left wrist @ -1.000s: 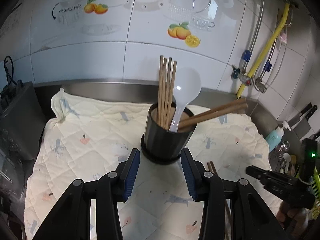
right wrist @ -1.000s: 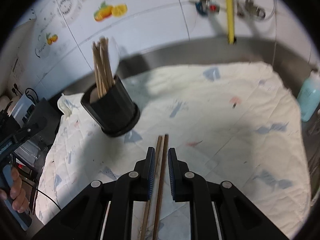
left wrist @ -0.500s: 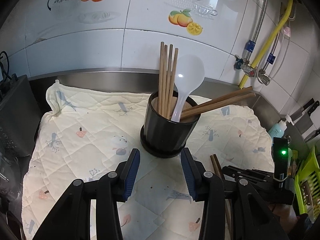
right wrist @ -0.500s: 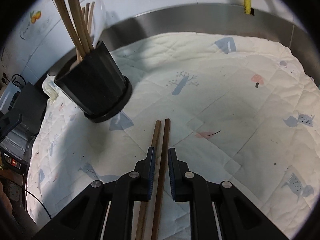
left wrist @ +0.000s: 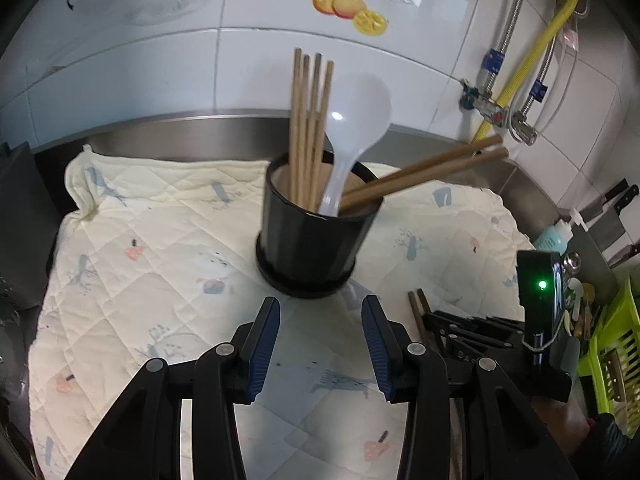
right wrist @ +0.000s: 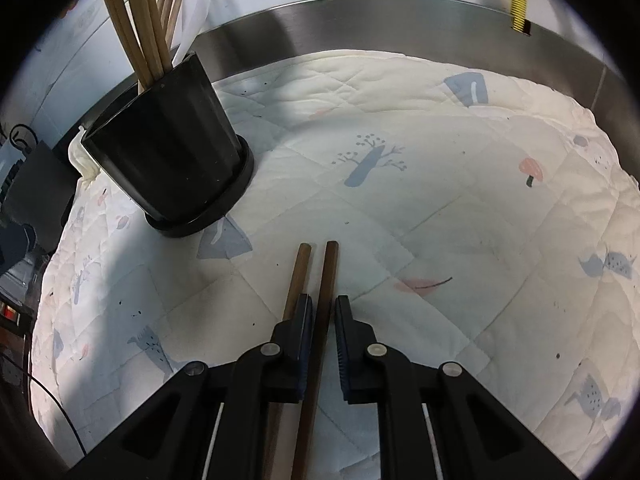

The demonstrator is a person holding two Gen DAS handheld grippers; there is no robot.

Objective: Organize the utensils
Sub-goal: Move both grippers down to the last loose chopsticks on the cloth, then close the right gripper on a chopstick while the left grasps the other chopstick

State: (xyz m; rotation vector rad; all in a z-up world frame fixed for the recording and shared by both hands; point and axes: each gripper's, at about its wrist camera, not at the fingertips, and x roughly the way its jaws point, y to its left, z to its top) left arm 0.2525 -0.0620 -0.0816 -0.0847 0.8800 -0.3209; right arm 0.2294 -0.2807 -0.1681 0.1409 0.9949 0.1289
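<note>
Our right gripper (right wrist: 320, 312) has its jaws nearly together, closing around one dark chopstick (right wrist: 326, 280) that runs between the blue pads; we can't tell if the pads press it yet, a thin gap shows on each side. A second dark chopstick (right wrist: 296, 280) lies just left of it, outside the jaws, under the left finger. Both rest flat on the quilted cloth (right wrist: 440, 160), tips pointing toward the holder.

Our left gripper (left wrist: 320, 328) has its jaws apart with nothing between them, hovering over the cloth just in front of the black utensil holder (left wrist: 308, 244). The holder stands upright on the cloth near the steel back rim (left wrist: 180, 132). In it: four light chopsticks (left wrist: 310, 128) standing upright, a white spoon (left wrist: 352, 120), and two darker chopsticks (left wrist: 432, 168) leaning out to the right.

Green basket (left wrist: 612, 360) at far right edge, off the cloth.
</note>
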